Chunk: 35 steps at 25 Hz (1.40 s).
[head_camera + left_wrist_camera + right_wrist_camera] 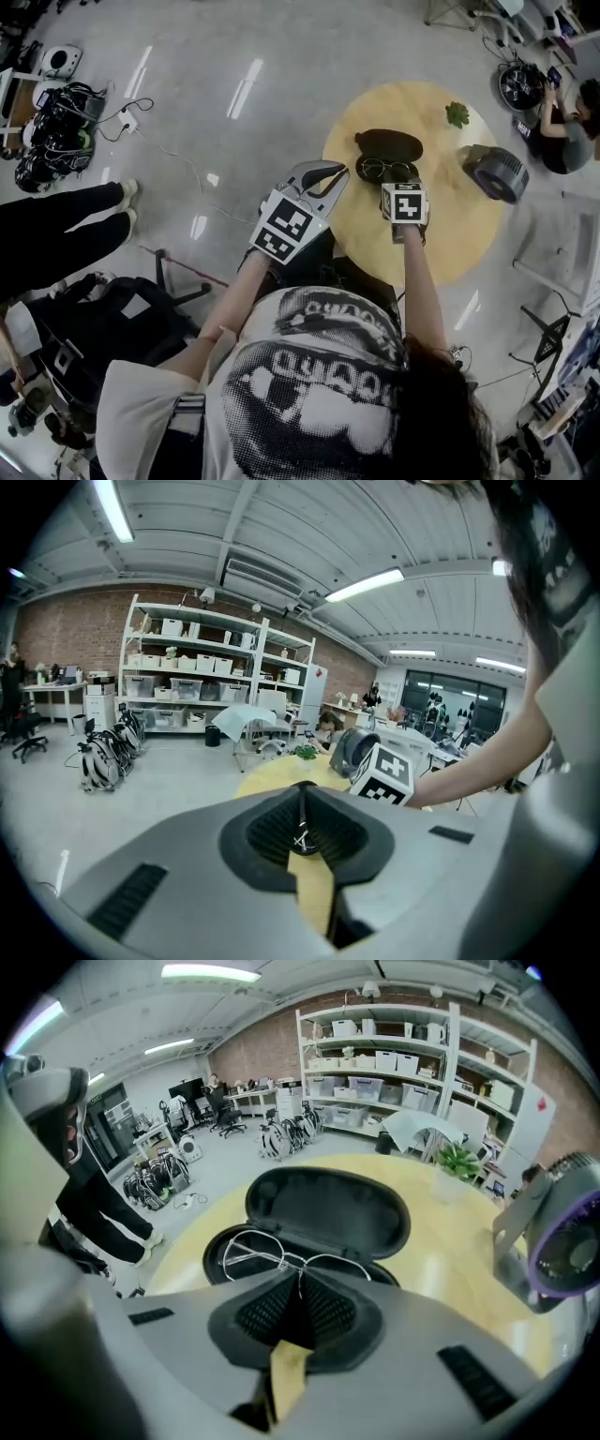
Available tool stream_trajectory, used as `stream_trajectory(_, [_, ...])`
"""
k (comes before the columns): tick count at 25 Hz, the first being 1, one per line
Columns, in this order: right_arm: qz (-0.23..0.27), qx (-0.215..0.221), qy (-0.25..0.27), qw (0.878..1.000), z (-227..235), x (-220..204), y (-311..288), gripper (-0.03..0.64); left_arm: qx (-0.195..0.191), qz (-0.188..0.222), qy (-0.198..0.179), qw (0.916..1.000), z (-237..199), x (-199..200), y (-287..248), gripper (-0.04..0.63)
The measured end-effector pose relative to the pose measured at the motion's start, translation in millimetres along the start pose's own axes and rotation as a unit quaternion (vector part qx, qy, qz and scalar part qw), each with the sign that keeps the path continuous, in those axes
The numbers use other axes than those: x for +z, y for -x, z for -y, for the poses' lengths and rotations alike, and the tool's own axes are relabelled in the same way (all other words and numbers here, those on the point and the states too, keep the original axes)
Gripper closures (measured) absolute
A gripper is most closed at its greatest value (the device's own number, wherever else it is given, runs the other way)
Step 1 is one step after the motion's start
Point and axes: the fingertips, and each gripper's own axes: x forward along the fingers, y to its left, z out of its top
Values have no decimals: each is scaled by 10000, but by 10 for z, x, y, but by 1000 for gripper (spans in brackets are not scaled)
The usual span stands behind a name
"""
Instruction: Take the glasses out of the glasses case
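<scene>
A black glasses case (389,144) lies open on the round yellow table (469,234), lid (328,1211) tipped back. Thin wire-rimmed glasses (386,170) rest in its lower half. My right gripper (400,182) reaches in from the near side. In the right gripper view its tips (300,1274) meet on the bridge of the glasses (281,1261), which still lie in the case. My left gripper (328,175) hovers over the table's left edge, to the left of the case. Its jaws (302,803) are shut with nothing between them.
A grey fan (495,172) lies on the table's right side and a small green plant (457,113) stands at its far edge. A person's dark legs (66,225) stretch across the floor on the left, near cables (141,117). Another person (562,122) sits at the top right.
</scene>
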Motion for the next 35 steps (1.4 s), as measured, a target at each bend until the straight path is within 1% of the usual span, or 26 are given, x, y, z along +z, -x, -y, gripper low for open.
stream_trajectory(9, [612,77,-293,9977,-44,163,329,601,-51,-38,-15,10000,38,-9,50,571])
stream_trajectory(19, [1359,51,-588,9890,-91,346,794,603,-334,-85,-80,9994,175,-61,21,571])
stream_trajectory(24, [1621,67,-596,9850,-151,423,1036,603,-455,-141,-135,9988,209,-111,-10,571])
stream_trajectory(27, [1778,110,-584,9823,-160,448,1172,603,-409,-119,-128,9990,219,-129,-40,571])
stream_trajectory(30, [1886,163,-553,9804,-189,438,1327,603,-304,-76,-35,9995,254,-129,-14,571])
stream_trajectory(35, [2049,260,-442,9774,-242,364,1583,603,-155,-49,-6,9999,408,-164,89,571])
